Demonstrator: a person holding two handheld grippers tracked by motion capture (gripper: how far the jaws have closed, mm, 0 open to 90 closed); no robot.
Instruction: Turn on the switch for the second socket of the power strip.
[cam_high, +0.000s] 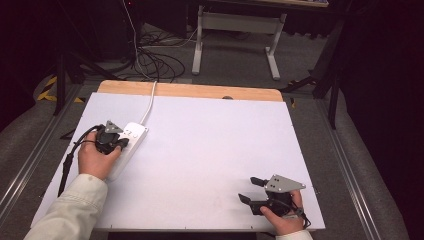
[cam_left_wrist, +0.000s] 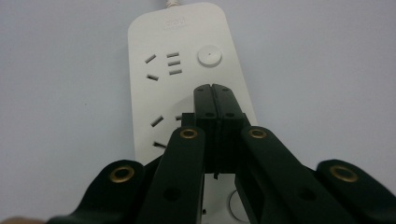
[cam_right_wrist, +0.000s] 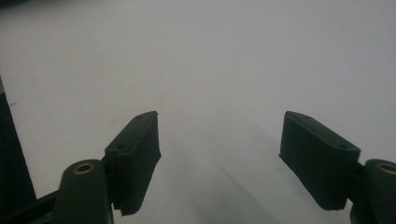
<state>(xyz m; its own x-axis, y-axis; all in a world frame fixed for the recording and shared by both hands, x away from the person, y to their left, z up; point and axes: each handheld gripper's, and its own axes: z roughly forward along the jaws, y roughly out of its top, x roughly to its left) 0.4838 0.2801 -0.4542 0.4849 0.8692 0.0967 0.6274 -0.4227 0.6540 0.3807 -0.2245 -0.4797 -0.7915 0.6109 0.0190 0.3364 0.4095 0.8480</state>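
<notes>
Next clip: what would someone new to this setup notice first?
Probably the white power strip at the table's left edge, with the left gripper shut and poised over its sockets, just below the round button. Next, the right gripper near the front right corner, its fingers spread wide over bare white tabletop.

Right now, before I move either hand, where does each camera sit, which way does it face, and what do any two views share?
High view: above the person's side, looking forward and down on the white table; both forearms, left gripper, right gripper.
Left gripper view: rides the left gripper, fingers closed together over the white power strip.
Right gripper view: rides the right gripper, fingers apart over bare table.
Shared: the high and left gripper views both show the power strip.
</notes>
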